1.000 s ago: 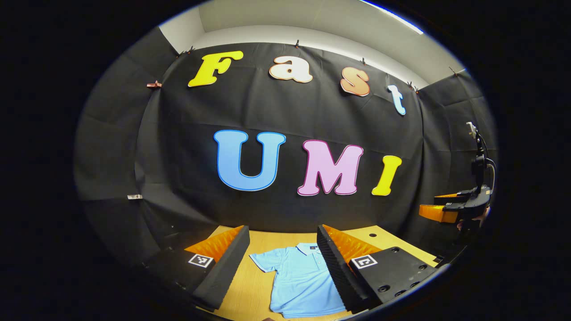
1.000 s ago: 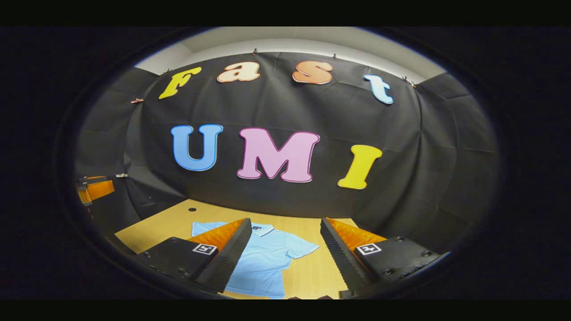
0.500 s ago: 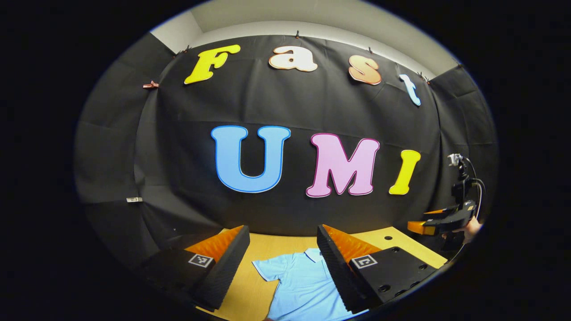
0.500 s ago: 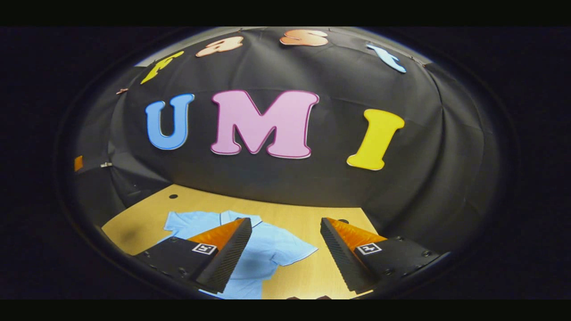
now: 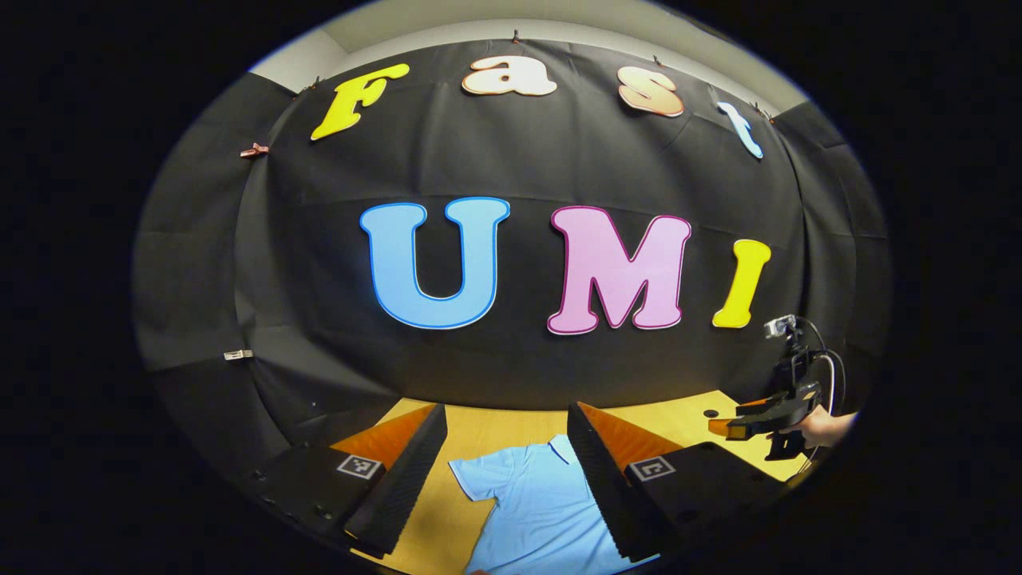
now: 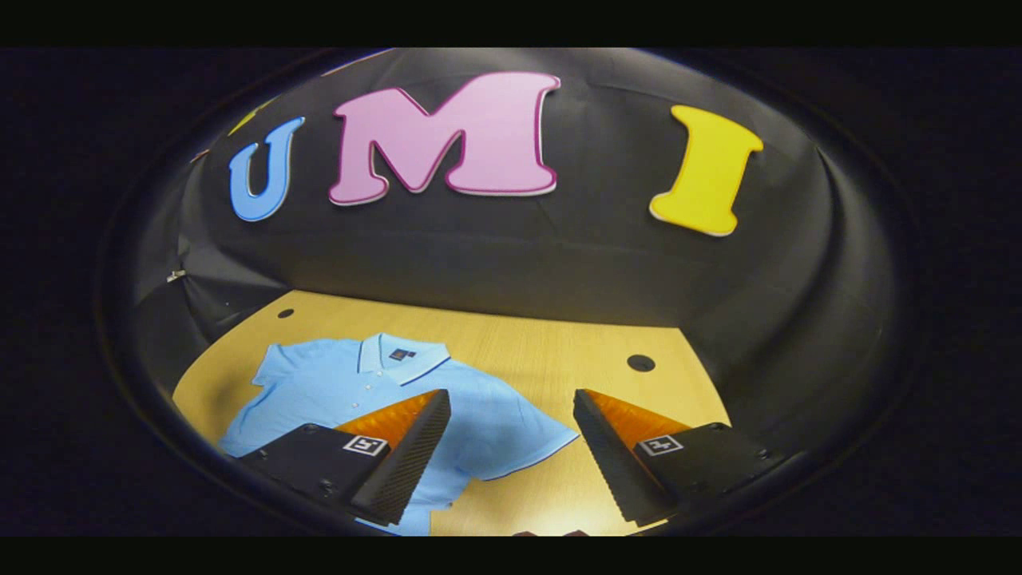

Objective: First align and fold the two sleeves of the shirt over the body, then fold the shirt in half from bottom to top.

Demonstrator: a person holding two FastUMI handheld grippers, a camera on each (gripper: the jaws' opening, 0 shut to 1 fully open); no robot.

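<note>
Wooden table point(image 6: 559, 351) under flat blue shirt point(image 6: 335, 391), sleeves unfolded.

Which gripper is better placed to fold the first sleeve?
Probably right: the right gripper hangs open just over a sleeve of the flat shirt; the left gripper seems farther back.

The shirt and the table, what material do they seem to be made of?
Shirt: soft light-blue knit cloth, probably cotton; it lies limp and matte, with a collar. Table: light wood or wood-look laminate, smooth; faint grain lines show.
</note>
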